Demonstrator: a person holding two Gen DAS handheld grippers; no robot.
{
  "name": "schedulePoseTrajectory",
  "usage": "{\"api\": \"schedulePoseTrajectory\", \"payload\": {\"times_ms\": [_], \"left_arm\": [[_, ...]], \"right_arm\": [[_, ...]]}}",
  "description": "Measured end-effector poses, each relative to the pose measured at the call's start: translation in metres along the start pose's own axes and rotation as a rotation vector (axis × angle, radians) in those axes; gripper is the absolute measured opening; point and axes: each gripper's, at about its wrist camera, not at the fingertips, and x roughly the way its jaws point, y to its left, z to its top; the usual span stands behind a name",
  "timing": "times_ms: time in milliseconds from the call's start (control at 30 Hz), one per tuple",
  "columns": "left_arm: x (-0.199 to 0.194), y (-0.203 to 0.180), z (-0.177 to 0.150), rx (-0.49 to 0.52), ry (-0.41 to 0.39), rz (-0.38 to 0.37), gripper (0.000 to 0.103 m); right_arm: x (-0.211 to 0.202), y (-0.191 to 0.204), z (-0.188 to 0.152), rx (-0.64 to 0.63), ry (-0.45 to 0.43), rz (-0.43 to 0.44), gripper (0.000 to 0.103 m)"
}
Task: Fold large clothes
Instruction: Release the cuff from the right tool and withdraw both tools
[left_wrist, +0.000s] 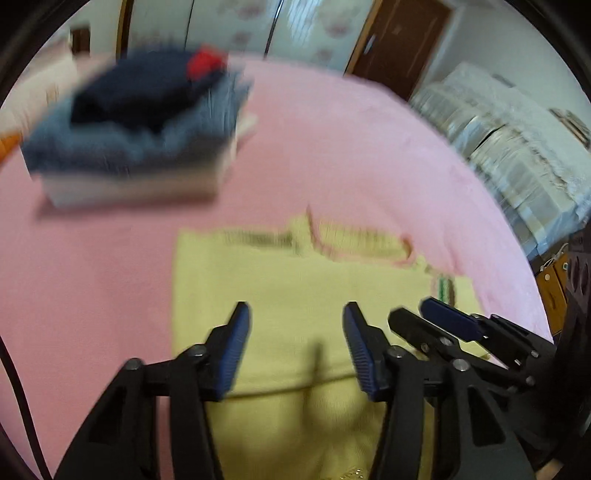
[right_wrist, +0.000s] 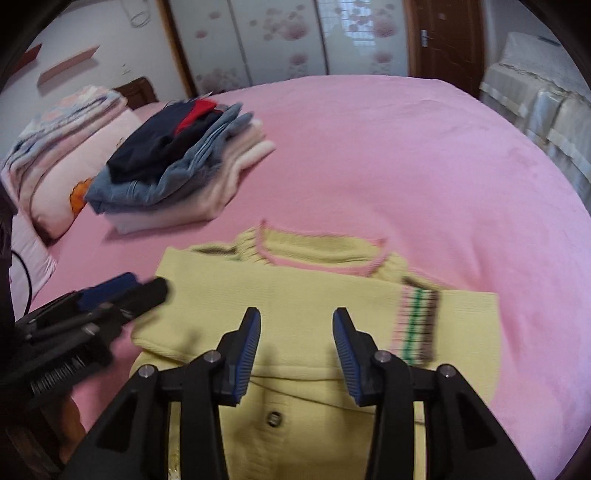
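The yellow knit cardigan (right_wrist: 295, 295) lies partly folded on the near side of the pink bed (right_wrist: 424, 166). Left gripper (left_wrist: 295, 343) and right gripper (right_wrist: 295, 350) hover over it, fingers wide apart, empty. The fold looks midway; next comes gripping the near hem and carrying it toward the collar.

Motion blur smears the clothes pile (left_wrist: 133, 136); the sweater's (right_wrist: 295, 295) near end runs off the bottom edge.

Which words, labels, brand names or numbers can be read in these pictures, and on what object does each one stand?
None can be read.
The yellow sweater shows only striped trim and a button, no text.
The folded clothes stack shows no print.
The wardrobe doors carry flower patterns only.
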Motion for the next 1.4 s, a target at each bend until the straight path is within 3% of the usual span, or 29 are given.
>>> {"api": "schedulePoseTrajectory", "payload": {"times_ms": [67,200,233,267,367,433,633,767,867,1000,1133,1400], "left_arm": [[0.02,0.008,-0.006,-0.029,0.068,0.019,0.048],[0.03,0.013,-0.013,0.019,0.076,0.033,0.046],[0.029,0.015,-0.012,0.019,0.076,0.027,0.046],[0.028,0.018,-0.012,0.015,0.075,0.02,0.046],[0.025,0.028,-0.015,-0.014,0.078,-0.008,0.043],[0.026,0.028,-0.016,-0.007,0.079,-0.002,0.043],[0.021,0.019,-0.015,0.021,0.072,0.036,0.045],[0.008,0.015,-0.012,0.007,0.084,0.034,0.048],[-0.012,0.009,-0.007,0.018,0.054,0.047,0.052],[-0.046,-0.007,-0.004,0.038,0.01,0.065,0.069],[-0.081,-0.025,-0.008,0.078,-0.027,0.076,0.069],[-0.146,-0.049,-0.027,0.098,-0.069,0.112,0.07]], "right_arm": [[0.016,-0.003,-0.008,0.009,0.048,-0.015,0.035],[0.025,-0.035,-0.019,0.066,0.064,-0.051,0.025],[0.022,-0.044,-0.02,0.072,0.052,-0.109,0.015],[0.018,-0.054,-0.021,0.08,0.042,-0.164,0.012],[0.011,-0.095,-0.028,0.159,0.042,-0.217,0.012],[0.009,-0.113,-0.034,0.207,0.053,-0.182,0.012],[0.006,-0.103,-0.037,0.176,0.052,-0.226,0.015],[-0.002,-0.101,-0.032,0.204,0.041,-0.206,0.015],[-0.018,-0.099,-0.031,0.214,0.024,-0.189,0.015],[-0.047,-0.089,-0.029,0.213,0.008,-0.163,0.018],[-0.075,-0.078,-0.031,0.216,-0.022,-0.129,0.029],[-0.142,-0.054,-0.038,0.179,-0.095,-0.1,0.03]]}}
